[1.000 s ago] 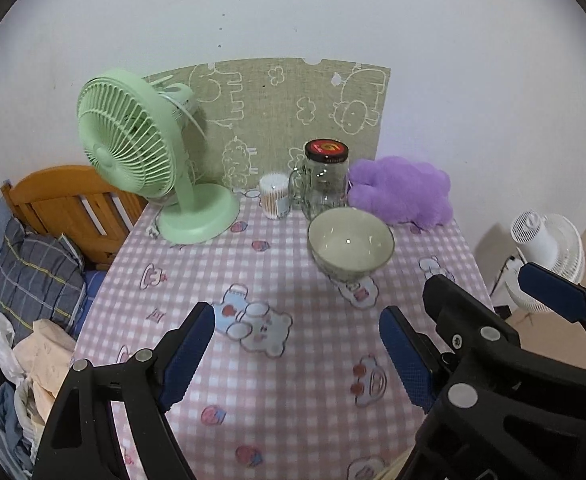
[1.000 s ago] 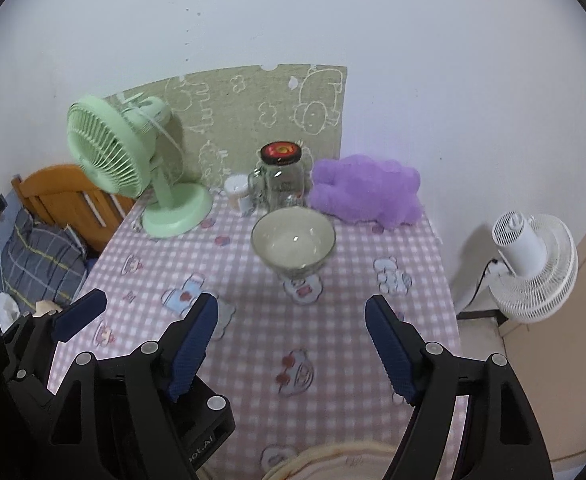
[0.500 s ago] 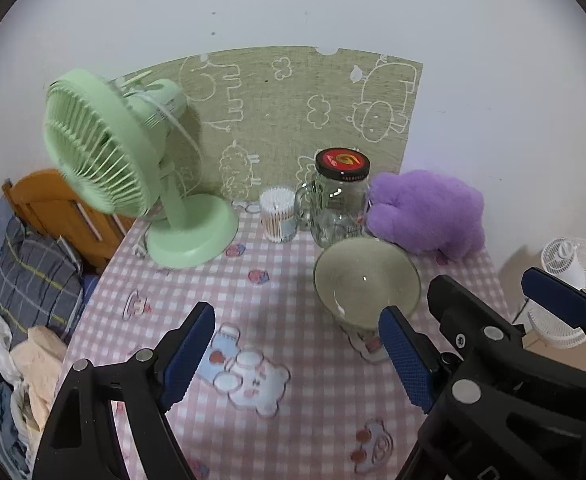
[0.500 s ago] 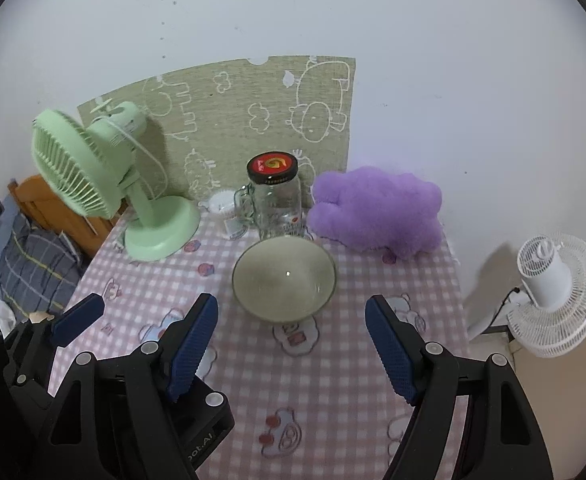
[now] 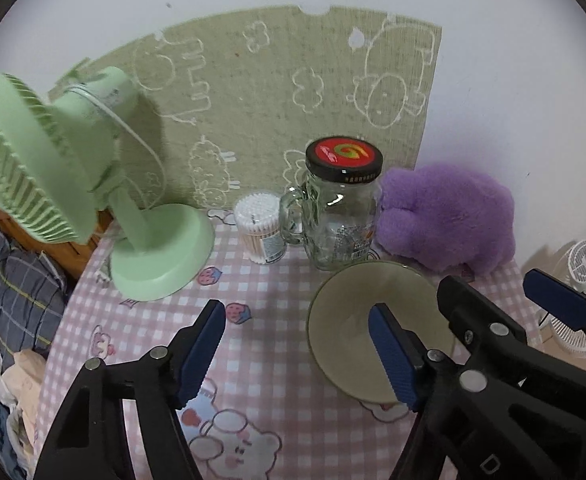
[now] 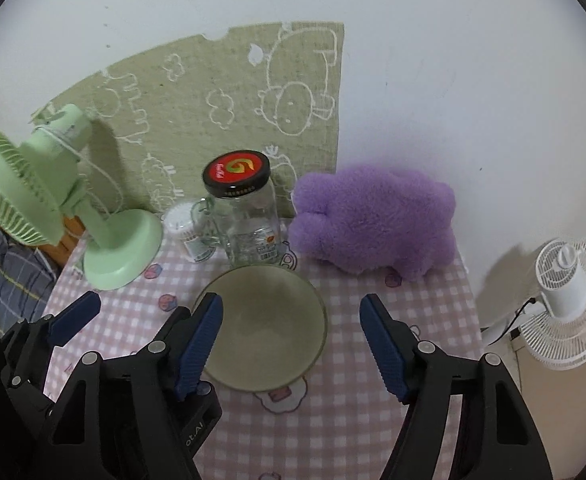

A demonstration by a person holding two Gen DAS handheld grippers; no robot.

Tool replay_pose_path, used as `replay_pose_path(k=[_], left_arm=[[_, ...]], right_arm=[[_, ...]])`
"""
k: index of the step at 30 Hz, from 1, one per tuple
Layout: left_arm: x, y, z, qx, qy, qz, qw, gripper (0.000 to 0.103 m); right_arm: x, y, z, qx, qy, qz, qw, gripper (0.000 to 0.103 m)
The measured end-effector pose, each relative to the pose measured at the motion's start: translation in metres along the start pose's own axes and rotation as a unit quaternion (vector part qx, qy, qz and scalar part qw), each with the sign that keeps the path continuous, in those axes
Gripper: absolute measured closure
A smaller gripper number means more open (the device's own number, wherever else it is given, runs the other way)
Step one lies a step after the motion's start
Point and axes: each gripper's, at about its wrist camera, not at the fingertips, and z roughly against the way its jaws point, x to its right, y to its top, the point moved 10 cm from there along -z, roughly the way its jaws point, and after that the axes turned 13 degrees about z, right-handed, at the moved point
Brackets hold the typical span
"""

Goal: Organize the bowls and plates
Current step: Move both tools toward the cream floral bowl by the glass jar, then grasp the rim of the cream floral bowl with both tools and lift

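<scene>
Your table (image 5: 141,320) wears a pink checked cloth with cartoon prints and sits against a white wall with a green patterned mat (image 5: 293,92) hung on it. Along the back edge: a green desk fan (image 5: 53,184) at left, a tub of cotton swabs (image 5: 259,226), a glass jar mug (image 5: 339,208) with a black and red lid, and a purple plush toy (image 6: 377,220) at right. The bowl (image 6: 269,328), pale greenish and empty, stands on the cloth just in front of the jar mug. Your left gripper (image 5: 297,350) is spread wide with nothing gripped; its jaws have just been closing a little, and its right finger overlaps the bowl from this view, contact unclear. Your right gripper (image 6: 291,346) is likewise wide apart and holding nothing, jaws just been narrowing, with the bowl between the fingers but not pressed. A white floor fan (image 6: 569,308) stands past the table's right side. At left, a wooden chair and piled fabric are mostly cut off by the fan and frame edge. The label text on the jar mug is too small to read.
</scene>
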Motion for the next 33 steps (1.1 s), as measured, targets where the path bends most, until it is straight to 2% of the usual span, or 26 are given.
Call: replay_pose_path(k=[3, 6, 13, 17, 22, 26, 27, 30, 33], left_arm=[[0.008, 0.0, -0.018, -0.003, 0.002, -0.021, 0.9998, 0.03], [0.012, -0.009, -0.038, -0.022, -0.005, -0.026, 0.9994, 0.038], [0.005, -0.026, -0.066, -0.04, 0.001, -0.02, 0.999, 0.041], [0.002, -0.03, -0.075, -0.054, 0.006, -0.021, 0.9983, 0.059], [0.006, -0.032, -0.083, -0.057, 0.01, -0.028, 0.9979, 0.072], [0.008, -0.034, -0.086, -0.056, 0.017, -0.032, 0.9978, 0.084], [0.01, -0.034, -0.086, -0.052, 0.02, -0.039, 0.9977, 0.083], [0.011, -0.033, -0.086, -0.051, 0.021, -0.037, 0.9978, 0.083], [0.01, -0.033, -0.087, -0.054, 0.023, -0.037, 0.9976, 0.084]], right_arm=[[0.005, -0.003, -0.019, -0.007, 0.001, -0.009, 1.0, 0.038], [0.01, -0.008, -0.037, -0.015, 0.002, -0.02, 1.0, 0.039], [0.013, -0.021, -0.068, -0.033, -0.003, -0.028, 0.999, 0.046], [0.014, -0.025, -0.078, -0.04, -0.004, -0.031, 0.999, 0.055], [0.018, -0.029, -0.087, -0.046, -0.007, -0.037, 0.998, 0.057], [0.021, -0.034, -0.095, -0.054, -0.007, -0.037, 0.998, 0.07], [0.021, -0.034, -0.096, -0.056, -0.008, -0.036, 0.998, 0.077], [0.021, -0.034, -0.098, -0.055, -0.006, -0.035, 0.998, 0.086], [0.019, -0.033, -0.097, -0.053, -0.006, -0.033, 0.998, 0.086]])
